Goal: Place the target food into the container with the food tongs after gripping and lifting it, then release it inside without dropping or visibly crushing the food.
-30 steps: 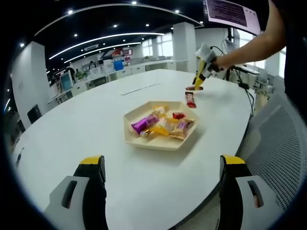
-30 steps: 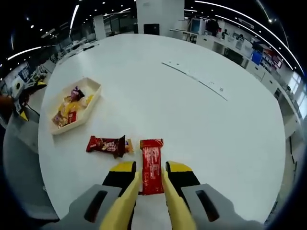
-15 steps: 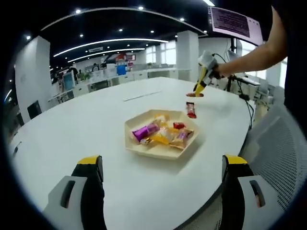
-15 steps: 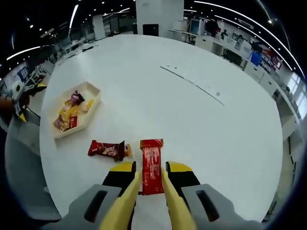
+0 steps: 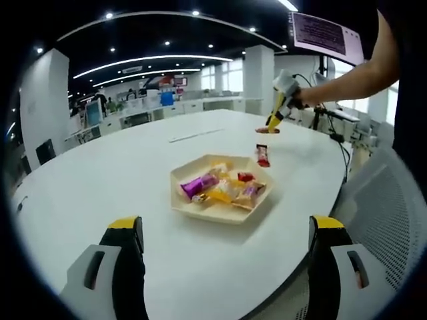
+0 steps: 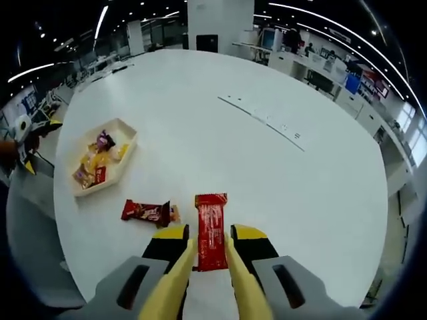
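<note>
My right gripper [image 6: 211, 248] is shut on yellow food tongs [image 6: 181, 267], and the tongs pinch a red snack bar [image 6: 211, 225] held above the white table [image 6: 267, 173]. A brown chocolate bar [image 6: 145, 212] lies on the table just left of it. The beige hexagonal tray [image 6: 128, 148] with several wrapped snacks sits further left. In the left gripper view the tray [image 5: 200, 212] is ahead at centre, the brown bar [image 5: 262, 155] lies beyond it, and the right gripper [image 5: 285, 83] holds the tongs [image 5: 275, 119] with the red bar [image 5: 267, 131] in the air. My left gripper [image 5: 225, 227] is open with nothing in it.
The person's arm [image 5: 347, 67] reaches in from the right of the left gripper view. A mesh chair back [image 5: 390, 200] stands at the table's right edge. Thin paper strips [image 6: 263, 117] lie across the far table. Office desks and a pillar [image 5: 259, 70] stand behind.
The right gripper has risen a little with the red bar in the tongs; table, tray and brown bar look smaller below. The left gripper view has shifted slightly.
</note>
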The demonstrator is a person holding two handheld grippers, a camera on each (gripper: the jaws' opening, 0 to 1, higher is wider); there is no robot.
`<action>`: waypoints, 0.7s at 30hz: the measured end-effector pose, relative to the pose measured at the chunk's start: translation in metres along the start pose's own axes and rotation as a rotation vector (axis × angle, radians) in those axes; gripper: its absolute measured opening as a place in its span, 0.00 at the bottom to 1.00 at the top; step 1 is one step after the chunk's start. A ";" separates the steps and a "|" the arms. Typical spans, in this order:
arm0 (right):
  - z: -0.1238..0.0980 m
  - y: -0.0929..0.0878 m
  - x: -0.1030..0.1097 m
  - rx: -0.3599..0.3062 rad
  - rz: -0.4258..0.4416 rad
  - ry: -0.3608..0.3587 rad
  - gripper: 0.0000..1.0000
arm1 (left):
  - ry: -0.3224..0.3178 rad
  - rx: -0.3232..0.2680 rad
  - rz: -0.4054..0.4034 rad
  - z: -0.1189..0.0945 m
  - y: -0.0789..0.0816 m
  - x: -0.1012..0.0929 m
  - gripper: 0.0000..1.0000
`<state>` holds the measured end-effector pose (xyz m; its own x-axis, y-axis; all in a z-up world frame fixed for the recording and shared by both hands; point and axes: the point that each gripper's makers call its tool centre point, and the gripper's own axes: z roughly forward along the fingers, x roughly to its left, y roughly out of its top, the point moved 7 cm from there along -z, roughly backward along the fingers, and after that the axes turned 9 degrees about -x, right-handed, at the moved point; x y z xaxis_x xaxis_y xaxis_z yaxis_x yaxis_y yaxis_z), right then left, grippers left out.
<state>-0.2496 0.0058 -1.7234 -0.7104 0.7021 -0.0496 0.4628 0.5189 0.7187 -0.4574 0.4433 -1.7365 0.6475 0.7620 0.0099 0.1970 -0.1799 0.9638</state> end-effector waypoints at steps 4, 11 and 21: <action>-0.002 0.002 0.001 0.000 -0.002 0.000 0.24 | 0.001 0.000 0.005 0.000 0.001 -0.001 0.99; -0.001 0.010 0.008 -0.002 -0.008 0.003 0.24 | 0.000 -0.001 0.009 0.000 0.001 -0.001 0.99; 0.006 0.023 0.020 -0.013 -0.017 0.016 0.24 | 0.004 -0.001 0.008 -0.001 0.001 0.000 0.99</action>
<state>-0.2495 0.0345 -1.7116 -0.7267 0.6851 -0.0505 0.4436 0.5241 0.7270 -0.4576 0.4438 -1.7358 0.6465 0.7627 0.0190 0.1911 -0.1860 0.9638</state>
